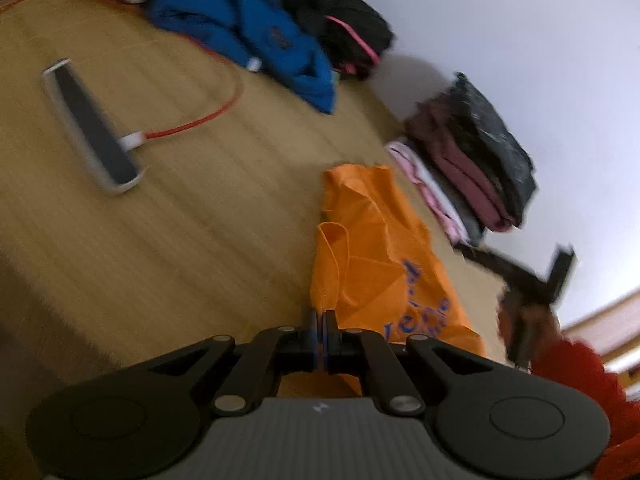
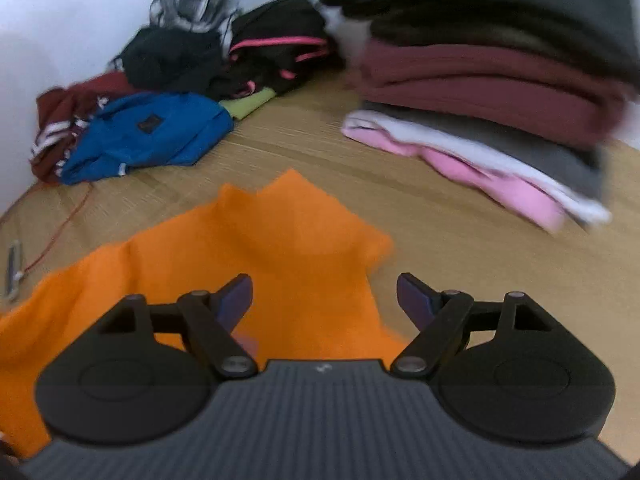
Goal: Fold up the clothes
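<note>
Pale walls close in a wooden table on which our orange shirt lies partly bunched, between a loose heap of unfolded clothes and a neat stack of folded clothes by the wall. Our left hand-held gripper has its fingers pinched together on a gathered edge of the orange cloth, while our right hand-held gripper hangs over the same shirt with its fingers spread wide and nothing between them. In the left wrist view the shirt runs as a long strip away from us, its blue printed lettering on the near end and its far end reaching towards the folded stack; in the right wrist view it spreads crosswise, with two peaks of cloth pointing to the far side. We judge a fold of this shirt to be in hand, though how many folds it already carries we cannot tell from the creases. To do it well, we should keep the pinched edge taut and low, take the matching edge squarely with the free fingers, and keep both edges parallel so the cloth lies without wrinkles. A phone on a red cable lies well apart, clear of the work.
</note>
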`<action>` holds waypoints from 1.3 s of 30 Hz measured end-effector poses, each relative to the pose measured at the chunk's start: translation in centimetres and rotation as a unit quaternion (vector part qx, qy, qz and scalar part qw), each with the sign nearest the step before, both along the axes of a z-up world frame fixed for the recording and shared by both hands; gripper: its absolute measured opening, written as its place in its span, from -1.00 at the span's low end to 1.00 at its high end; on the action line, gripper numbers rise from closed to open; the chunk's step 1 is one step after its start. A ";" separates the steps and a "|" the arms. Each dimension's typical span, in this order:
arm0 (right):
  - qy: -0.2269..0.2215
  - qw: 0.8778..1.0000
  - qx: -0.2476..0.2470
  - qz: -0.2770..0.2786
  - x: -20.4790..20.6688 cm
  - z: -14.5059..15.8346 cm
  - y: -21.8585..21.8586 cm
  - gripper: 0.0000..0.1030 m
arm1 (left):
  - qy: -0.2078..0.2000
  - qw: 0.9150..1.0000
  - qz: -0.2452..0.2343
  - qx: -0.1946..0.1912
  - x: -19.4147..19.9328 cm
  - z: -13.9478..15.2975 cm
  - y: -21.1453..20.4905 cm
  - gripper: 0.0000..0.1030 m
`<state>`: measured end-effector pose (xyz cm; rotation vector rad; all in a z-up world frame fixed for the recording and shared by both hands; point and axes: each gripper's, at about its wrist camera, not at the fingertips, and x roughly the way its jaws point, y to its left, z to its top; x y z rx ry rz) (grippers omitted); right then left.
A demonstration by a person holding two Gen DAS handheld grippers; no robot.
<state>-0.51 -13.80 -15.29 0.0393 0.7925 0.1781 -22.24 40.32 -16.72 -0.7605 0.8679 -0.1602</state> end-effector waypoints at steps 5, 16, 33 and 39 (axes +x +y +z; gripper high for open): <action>0.074 0.997 -0.034 0.004 5.9 -3.7 -0.5 -0.23 | 0.014 0.997 0.069 0.042 -1.5 0.6 -1.1 -0.96; 0.055 0.981 -0.043 -0.181 -1.1 -3.5 -5.5 -0.87 | -0.017 0.996 0.050 0.074 2.8 2.6 -1.5 -0.96; 0.035 0.960 -0.005 -0.277 -13.9 -2.6 -12.3 -0.29 | 0.042 0.992 0.032 0.115 16.0 0.9 -1.7 -0.54; 0.000 0.996 -0.024 -0.089 -3.0 -2.0 -11.9 0.19 | -0.002 0.974 0.082 0.209 11.0 4.8 -4.8 -0.51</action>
